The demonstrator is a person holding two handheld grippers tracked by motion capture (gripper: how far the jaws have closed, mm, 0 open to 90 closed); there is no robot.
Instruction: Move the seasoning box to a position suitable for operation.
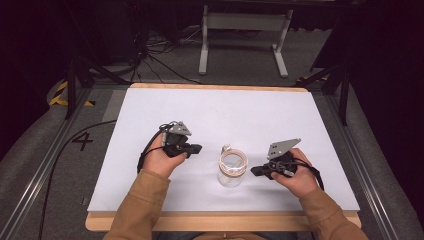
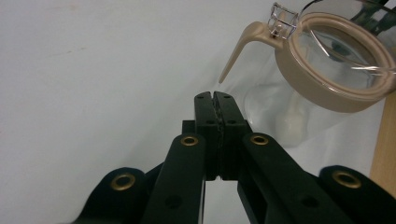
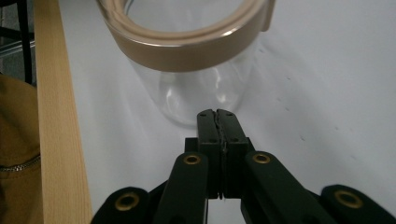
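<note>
- Jar stands upright on the white table, between the two grippers; clear glass with a beige lid ring, so likely rigid, smooth and breakable; the beige latch lever looks the best hold.
- Left gripper: jaws pressed together, empty, near the lever.
- Right gripper: jaws pressed together, empty, just beside the jar wall.
- Nothing else stands in the way; the wooden table edge lies near.

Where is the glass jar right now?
In the high view the glass jar stands upright on the white table, near its front edge, between the left tool and the right tool, touching neither.
</note>
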